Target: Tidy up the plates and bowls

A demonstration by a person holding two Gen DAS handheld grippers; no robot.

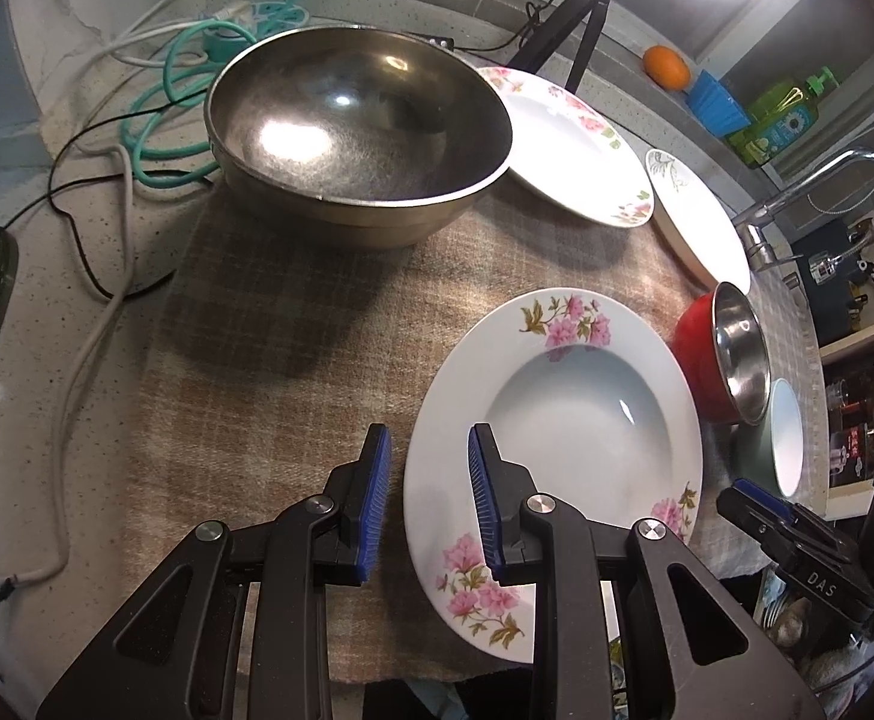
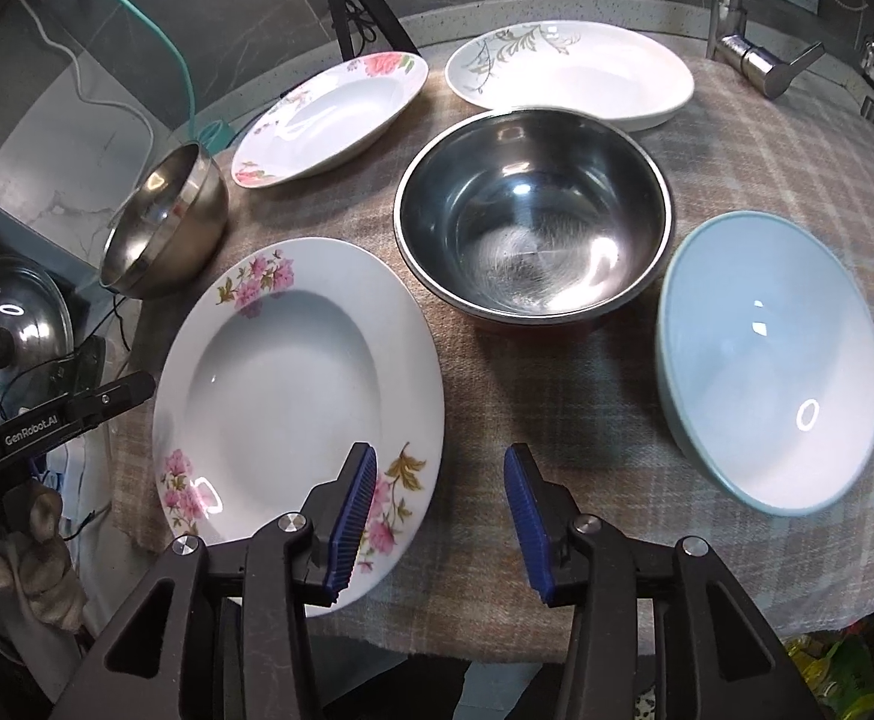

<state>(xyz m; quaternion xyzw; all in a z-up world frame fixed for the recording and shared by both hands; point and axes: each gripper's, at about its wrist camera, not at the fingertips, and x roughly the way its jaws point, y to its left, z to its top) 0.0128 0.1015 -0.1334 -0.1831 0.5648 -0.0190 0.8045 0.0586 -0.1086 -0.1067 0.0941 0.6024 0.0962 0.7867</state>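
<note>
Speckled counter (image 1: 35, 420) w/ plaid cloth (image 2: 557, 420) on top. On cloth, right wrist view: floral plate (image 2: 293, 384) lower left, 2nd floral plate (image 2: 329, 120) upper left, leaf-print plate (image 2: 569, 78) top, steel bowl (image 2: 533, 216) ctr, pale blue bowl (image 2: 767, 360) right, big steel bowl (image 2: 167, 222) at left edge. Cables (image 1: 161, 96) on bare counter, upper left of left wrist view.

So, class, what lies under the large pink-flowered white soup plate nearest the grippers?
Under the pink-flowered white soup plate lies the beige checked cloth; whatever is directly beneath the plate is covered.

Three plates (image 2: 299, 396), three bowls (image 2: 533, 216) upright, unstacked on cloth.
</note>
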